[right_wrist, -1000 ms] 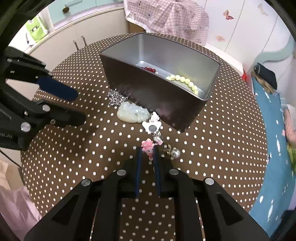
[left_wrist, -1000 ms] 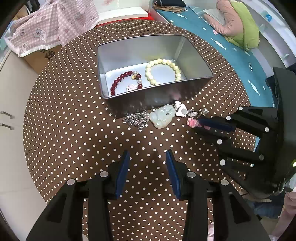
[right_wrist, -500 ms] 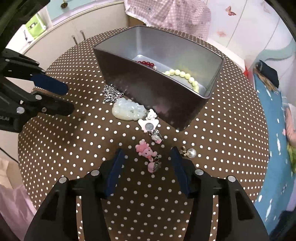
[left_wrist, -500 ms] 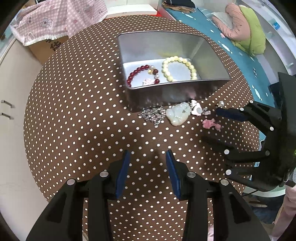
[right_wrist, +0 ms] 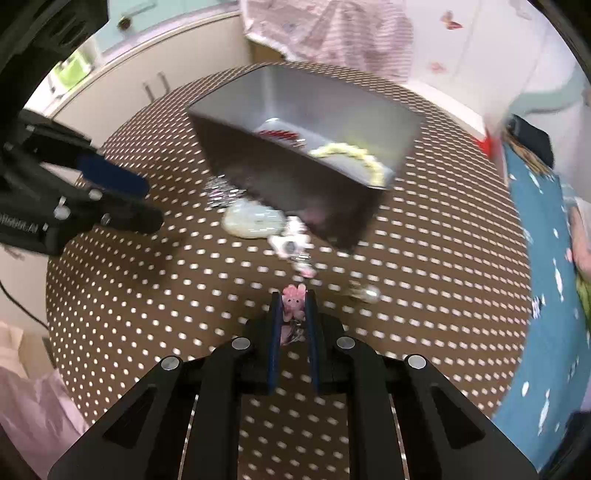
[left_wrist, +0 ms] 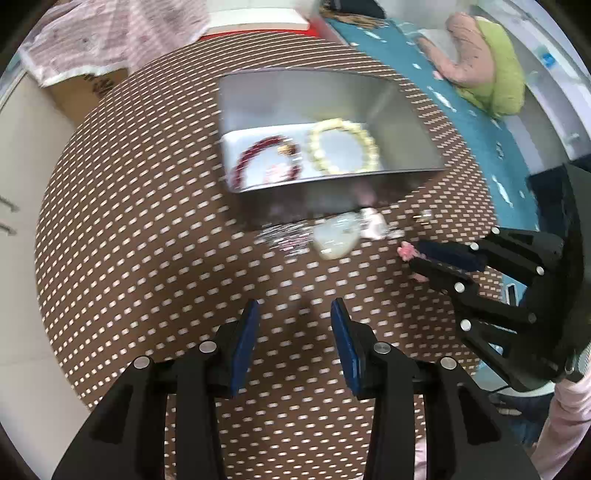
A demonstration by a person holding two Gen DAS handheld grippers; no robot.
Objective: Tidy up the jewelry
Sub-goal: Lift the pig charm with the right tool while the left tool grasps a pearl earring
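My right gripper (right_wrist: 292, 308) is shut on a small pink bunny charm (right_wrist: 293, 300), held just above the dotted brown table; it also shows in the left wrist view (left_wrist: 405, 250). A metal tin (left_wrist: 413, 118) holds a red bead bracelet (left_wrist: 255, 157) and a cream bead bracelet (left_wrist: 343, 149). In front of the tin lie a pale jade pendant (right_wrist: 251, 223), a silver chain (left_wrist: 284, 236), a white charm (right_wrist: 290, 243) and a pearl earring (right_wrist: 369, 294). My left gripper (left_wrist: 293, 332) is open and empty, back from the jewelry.
The round table (left_wrist: 129, 221) has a brown cloth with white dots. A bed with a blue cover (left_wrist: 461, 96) lies to the right. Cream cabinets (right_wrist: 147, 85) and a pink checked cloth (left_wrist: 122, 33) stand beyond the table's far edge.
My right gripper was open around the pink charm half a second ago and has closed on it. The left gripper has shifted slightly; both views are motion-blurred.
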